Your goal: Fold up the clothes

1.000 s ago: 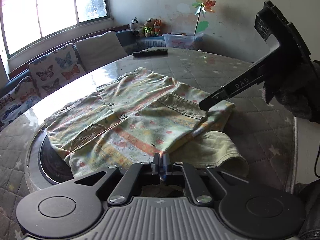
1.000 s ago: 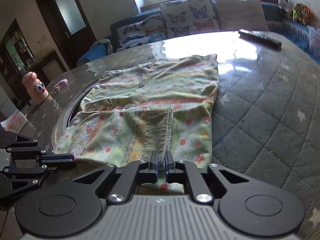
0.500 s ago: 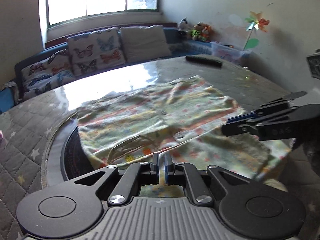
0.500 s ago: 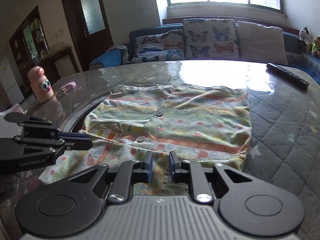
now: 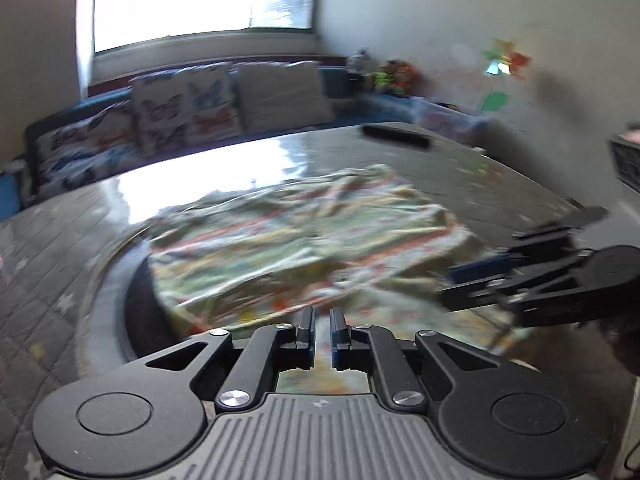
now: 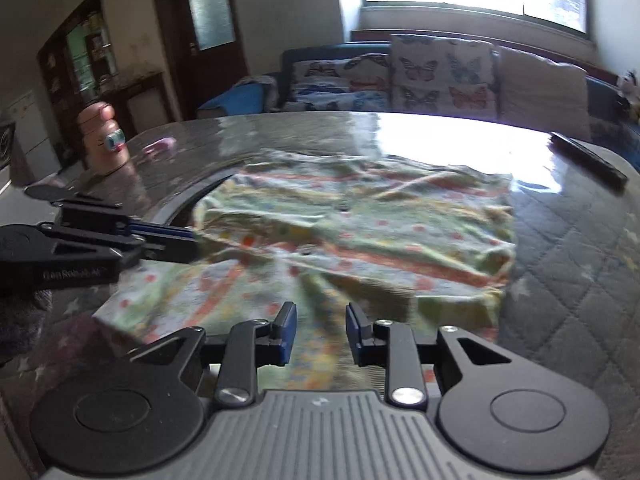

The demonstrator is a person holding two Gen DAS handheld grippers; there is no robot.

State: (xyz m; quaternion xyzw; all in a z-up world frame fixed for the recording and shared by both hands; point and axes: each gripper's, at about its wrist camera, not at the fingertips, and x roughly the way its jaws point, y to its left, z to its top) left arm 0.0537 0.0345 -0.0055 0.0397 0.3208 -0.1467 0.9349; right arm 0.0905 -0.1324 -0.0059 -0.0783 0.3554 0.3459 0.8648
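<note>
On the quilted surface lies the patterned shirt, with the left gripper at its near edge, jaws slightly parted and empty, and the right gripper beside it, jaws spread.

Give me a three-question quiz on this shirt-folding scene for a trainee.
1. True or false: the right gripper is open and holds nothing of the shirt.
2. What lies on the table beyond the shirt? A. a black remote B. a mug C. a book
3. Fill in: the patterned cushions bear ___ prints.
Key: 1 true; 2 A; 3 butterfly.
</note>
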